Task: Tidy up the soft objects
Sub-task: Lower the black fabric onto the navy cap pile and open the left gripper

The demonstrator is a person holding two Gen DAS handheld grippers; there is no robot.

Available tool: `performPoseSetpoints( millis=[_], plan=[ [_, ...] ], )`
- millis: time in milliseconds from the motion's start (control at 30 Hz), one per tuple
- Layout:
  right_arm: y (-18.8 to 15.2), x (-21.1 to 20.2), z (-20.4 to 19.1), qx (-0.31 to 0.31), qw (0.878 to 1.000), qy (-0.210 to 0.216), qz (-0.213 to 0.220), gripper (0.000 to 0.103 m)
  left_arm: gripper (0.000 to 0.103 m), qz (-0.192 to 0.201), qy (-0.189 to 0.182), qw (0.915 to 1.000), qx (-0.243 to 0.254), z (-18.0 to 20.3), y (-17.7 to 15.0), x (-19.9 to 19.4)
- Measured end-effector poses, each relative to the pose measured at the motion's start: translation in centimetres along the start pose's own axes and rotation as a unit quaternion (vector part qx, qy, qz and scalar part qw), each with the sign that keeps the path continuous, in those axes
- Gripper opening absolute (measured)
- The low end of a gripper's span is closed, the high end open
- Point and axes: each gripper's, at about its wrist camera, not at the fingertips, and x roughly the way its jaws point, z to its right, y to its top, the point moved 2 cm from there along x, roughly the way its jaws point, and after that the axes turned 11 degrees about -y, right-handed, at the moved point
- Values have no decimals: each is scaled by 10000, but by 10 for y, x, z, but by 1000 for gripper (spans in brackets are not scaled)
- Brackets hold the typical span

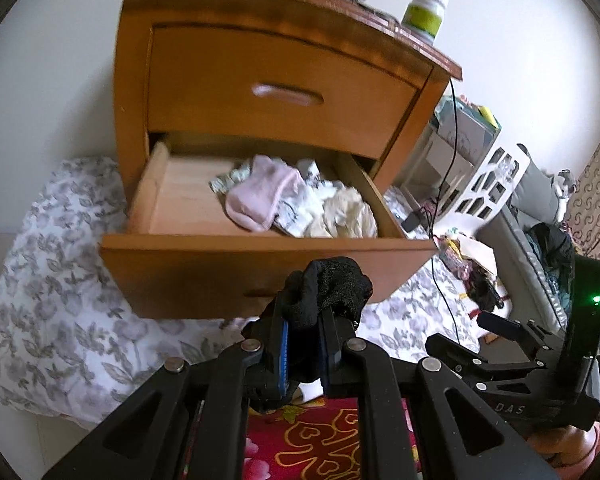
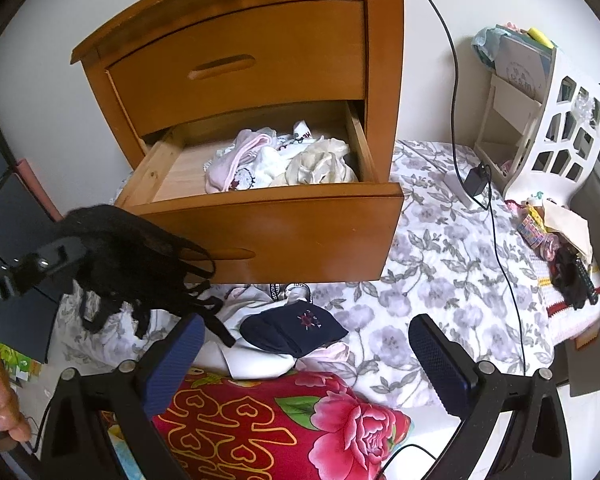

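Black, knitted and limp, the black garment point(image 1: 326, 292) is pinched between the pads of the left claw point(image 1: 304, 354), its bulk bunched above the fingertips and, in the right wrist view, its straps and loose folds point(image 2: 140, 264) dangling beneath. It hangs in the air just in front of the open lower drawer point(image 1: 260, 248) of the wooden nightstand point(image 1: 260, 60), about level with the drawer's front panel and not yet over its rim; I judge it is being carried there to join the other soft things. Inside the drawer a pink sock point(image 1: 260, 196) lies on patterned and cream cloths point(image 1: 348, 216) heaped to the right side, leaving bare wood on the left where there seems room for more. The grip near the middle of the bundle keeps most of the fabric gathered, though the trailing straps could catch on the drawer front as it goes in. The left claw points forward and slightly up toward the drawer, closed tight on the cloth. The right claw point(image 2: 308, 364) hovers lower and back, its blue-padded fingers point(image 2: 440, 360) spread wide and holding nothing, aimed down at the floral bedsheet point(image 2: 440, 260) where a navy folded garment point(image 2: 296, 332) and pale clothes lie just beyond a red flowered quilt point(image 2: 280, 432), likely the next items to sort.
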Motion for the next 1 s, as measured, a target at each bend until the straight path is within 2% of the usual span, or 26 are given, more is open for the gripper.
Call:
performPoseSetpoints(
  millis=[100, 233, 433, 700, 867, 933, 1000],
  plan=[
    [0, 4, 0, -10, 10000, -1, -45, 103, 12, -231, -73, 9997, -93, -3, -6, 22],
    [0, 9, -1, -44, 9999, 11, -103, 103, 12, -755, 100, 9969, -185, -13, -23, 61],
    [-1, 14, 0, -75, 9998, 6, -182, 103, 12, -1471, 239, 9877, -466, -34, -58, 107],
    [-3, 22, 1, -73, 9996, 0, -282, 103, 12, -1779, 339, 9816, -601, -46, -72, 129],
    [-3, 24, -1, -99, 9995, 0, -297, 103, 13, -1708, 188, 9831, -633, -44, -66, 119],
    [-3, 23, 0, -96, 9995, -6, -291, 103, 17, -1656, 191, 9841, -610, -43, -62, 113],
    [-3, 23, -1, -93, 9995, -10, -288, 103, 29, -1590, 162, 9852, -621, -41, -57, 106]
  ],
)
